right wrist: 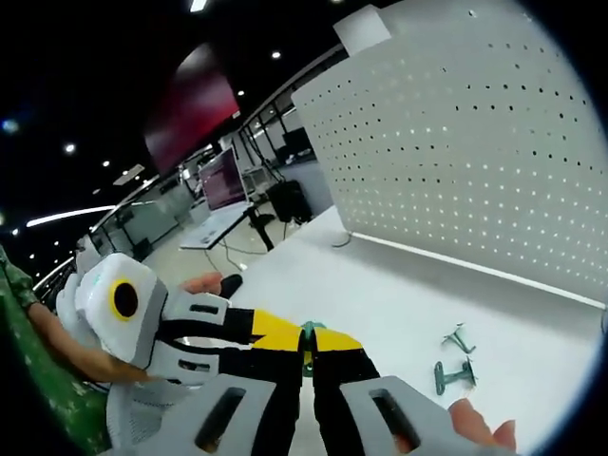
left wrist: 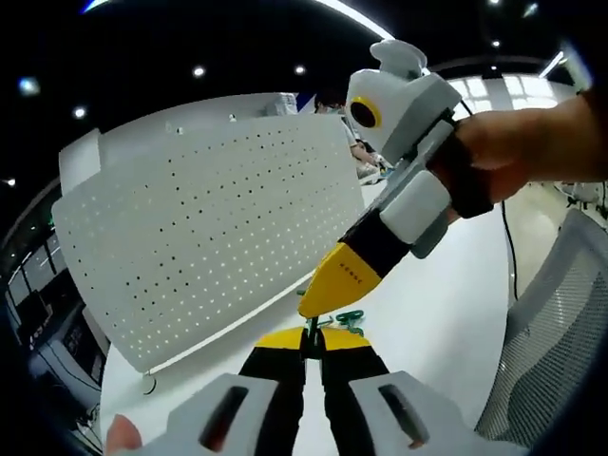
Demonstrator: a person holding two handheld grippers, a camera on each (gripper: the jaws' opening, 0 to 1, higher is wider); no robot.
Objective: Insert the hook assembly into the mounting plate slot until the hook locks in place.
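Open-plan office or lab floor. Dark ceiling with round recessed spotlights (left wrist: 198, 71) and long strip lights (right wrist: 71, 216). Rows of workstations in the background, one with a lit pink-screened computer monitor (right wrist: 220, 178). Glass partition walls (right wrist: 157, 220) behind. Grey mesh-backed office chair (left wrist: 551, 351) beside a large white smooth-topped desk (right wrist: 380, 294). White perforated metal pegboard panel (left wrist: 209, 228) stands on it.

The white perforated plate (left wrist: 204, 233) stood upright across the back of the table (left wrist: 427, 313), blocking any pass beyond it; open tabletop lay before it; two loose green hooks (right wrist: 454, 359) lay there; the right gripper (left wrist: 323, 285) crowded the left gripper (left wrist: 313, 347)
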